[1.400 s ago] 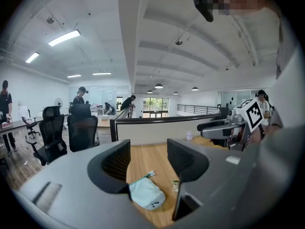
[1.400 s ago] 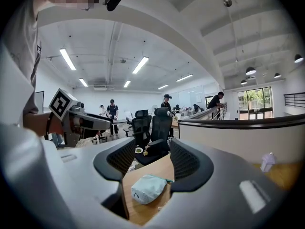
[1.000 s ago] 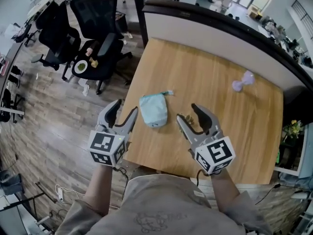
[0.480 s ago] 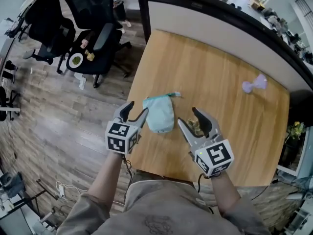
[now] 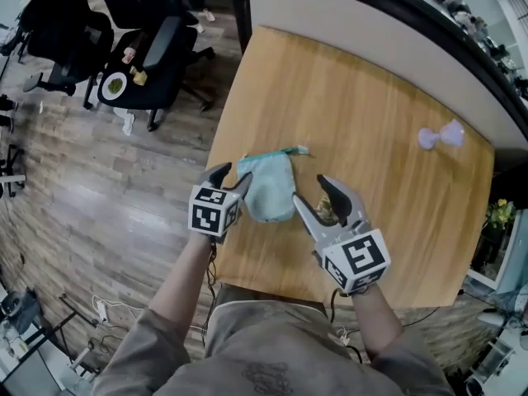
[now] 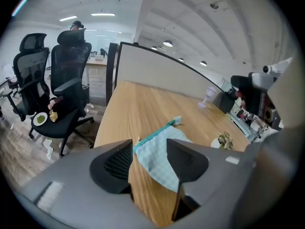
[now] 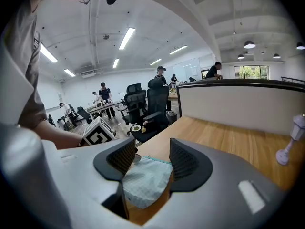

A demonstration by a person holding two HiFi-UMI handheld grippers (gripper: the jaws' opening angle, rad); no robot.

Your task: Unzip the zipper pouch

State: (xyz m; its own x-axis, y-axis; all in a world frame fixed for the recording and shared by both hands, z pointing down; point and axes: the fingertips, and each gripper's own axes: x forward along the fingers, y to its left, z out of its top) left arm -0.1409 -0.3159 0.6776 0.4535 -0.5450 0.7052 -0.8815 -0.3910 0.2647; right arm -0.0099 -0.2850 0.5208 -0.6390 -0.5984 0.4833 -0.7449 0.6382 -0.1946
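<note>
A pale blue checked zipper pouch [image 5: 268, 186] lies flat near the wooden table's [image 5: 363, 97] front left corner, its teal zipper band [image 5: 272, 153] along the far edge. My left gripper [image 5: 229, 176] hovers open at the pouch's left edge, over the table's rim. In the left gripper view the pouch [image 6: 164, 159] and its zipper band [image 6: 155, 136] show between the spread jaws of the left gripper [image 6: 148, 149]. My right gripper [image 5: 312, 194] stands open just right of the pouch. The pouch [image 7: 145, 180] lies below the right gripper [image 7: 151, 151].
A small potted plant [image 5: 327, 213] sits between the right gripper's jaws on the table. A purple dumbbell-shaped object [image 5: 440, 136] lies at the far right. A dark partition wall [image 5: 371, 15] borders the table's far side. Office chairs [image 5: 140, 48] stand on the floor to the left.
My left gripper has moved right, from off the table's edge up to the pouch's left side. The right gripper has shifted slightly towards the pouch. Both stay open.
</note>
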